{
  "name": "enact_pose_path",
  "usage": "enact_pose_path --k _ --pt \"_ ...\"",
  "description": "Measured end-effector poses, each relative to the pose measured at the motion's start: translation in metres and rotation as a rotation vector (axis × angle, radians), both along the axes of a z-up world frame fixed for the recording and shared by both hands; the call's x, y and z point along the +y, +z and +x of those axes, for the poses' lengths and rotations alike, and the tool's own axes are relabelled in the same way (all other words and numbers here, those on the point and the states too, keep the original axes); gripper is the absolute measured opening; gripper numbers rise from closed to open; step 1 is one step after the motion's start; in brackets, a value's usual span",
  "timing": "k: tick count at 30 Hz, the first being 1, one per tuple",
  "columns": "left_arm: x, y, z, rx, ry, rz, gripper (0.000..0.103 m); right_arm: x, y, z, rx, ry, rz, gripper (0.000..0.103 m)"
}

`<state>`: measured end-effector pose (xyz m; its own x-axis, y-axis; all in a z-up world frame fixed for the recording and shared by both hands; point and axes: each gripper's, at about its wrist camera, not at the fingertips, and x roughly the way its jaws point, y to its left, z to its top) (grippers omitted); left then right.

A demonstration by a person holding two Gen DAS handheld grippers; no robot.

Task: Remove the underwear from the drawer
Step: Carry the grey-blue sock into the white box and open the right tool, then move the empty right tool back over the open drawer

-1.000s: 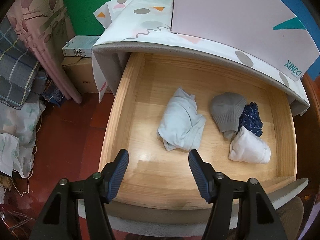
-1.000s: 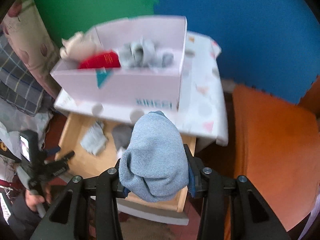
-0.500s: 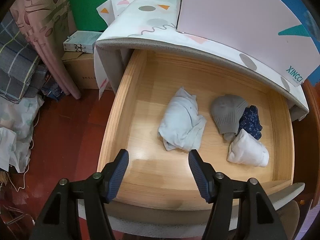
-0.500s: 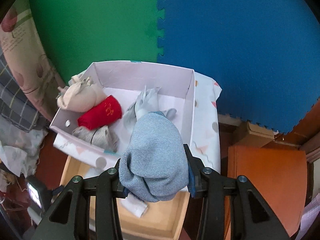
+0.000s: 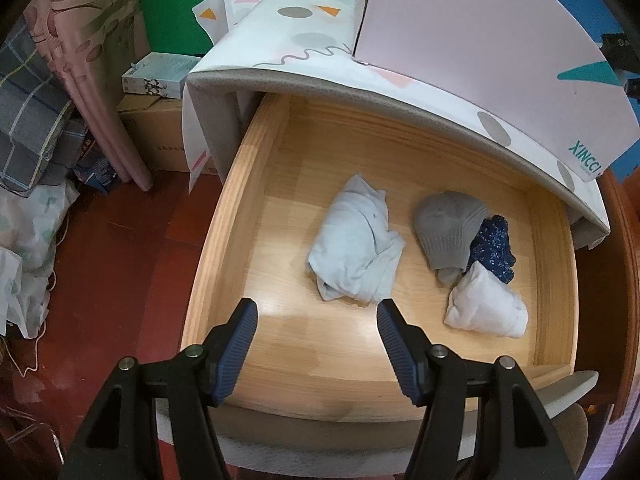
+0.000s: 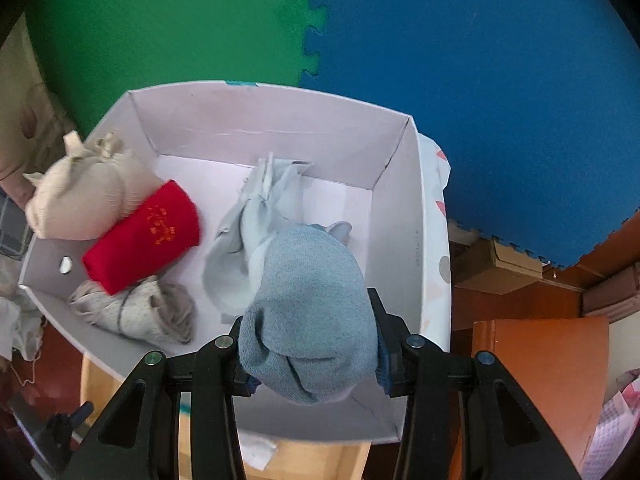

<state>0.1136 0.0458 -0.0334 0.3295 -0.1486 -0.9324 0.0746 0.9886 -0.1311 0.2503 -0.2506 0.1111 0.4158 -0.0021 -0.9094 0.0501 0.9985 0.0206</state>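
The right gripper (image 6: 310, 334) is clamped on a blue-grey knitted bundle (image 6: 310, 308), one piece of the underwear, which fills the gap between its pads while it hangs over the white box (image 6: 400, 208). Inside that box, a pale blue garment (image 6: 256, 236) lies at about twelve o'clock from the held bundle, touching it; a red roll (image 6: 144, 236) sits toward ten o'clock, a beige bundle (image 6: 80, 200) beyond it against the box's left wall, and a speckled grey bundle (image 6: 136, 312) at nine o'clock. The left gripper (image 5: 318, 320) stands released, nothing between its pads, above the front of the open wooden drawer (image 5: 224, 248). In the drawer, a light blue garment (image 5: 356, 248) lies at twelve o'clock from it; toward two o'clock sit a grey knitted bundle (image 5: 448, 228), a navy patterned piece (image 5: 494, 246) touching it, and a white bundle (image 5: 486, 304), which seems to rest against both, though the overlap is hard to read.
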Motion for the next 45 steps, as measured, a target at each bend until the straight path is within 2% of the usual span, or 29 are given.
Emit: enact_pose_path --k 8,14,21,26,28,30,33,35,40,45 --pt "-0.001 0.001 -0.001 0.003 0.007 -0.018 0.064 0.003 -0.015 -0.001 0.031 0.01 0.014 0.048" --pt "-0.003 -0.001 0.0 0.009 0.006 -0.01 0.064 0.006 0.008 -0.016 -0.014 0.028 -0.004 0.064" --pt "-0.002 -0.002 0.0 0.018 0.005 0.004 0.064 0.013 0.041 -0.063 -0.075 0.104 0.018 0.064" --pt "-0.001 -0.003 0.0 0.019 0.01 0.016 0.064 0.022 0.037 -0.103 -0.071 0.168 0.033 0.06" --pt "0.0 -0.003 0.0 0.019 0.013 0.023 0.064 0.025 0.025 -0.118 -0.047 0.188 0.033 0.055" --pt "0.002 -0.003 0.0 0.021 0.017 0.031 0.064 0.028 0.009 -0.126 -0.014 0.2 0.045 0.054" --pt "0.004 -0.003 0.0 0.02 0.021 0.036 0.064 0.034 -0.024 -0.137 0.048 0.204 0.073 0.052" --pt "0.004 -0.003 0.0 0.022 0.021 0.04 0.064 0.036 -0.05 -0.139 0.1 0.2 0.089 0.046" --pt "0.003 -0.003 0.0 0.023 0.019 0.044 0.064 0.042 -0.096 -0.141 0.171 0.165 0.113 0.044" --pt "0.003 -0.003 0.001 0.025 0.017 0.043 0.064 0.045 -0.126 -0.129 0.194 0.117 0.158 0.044"
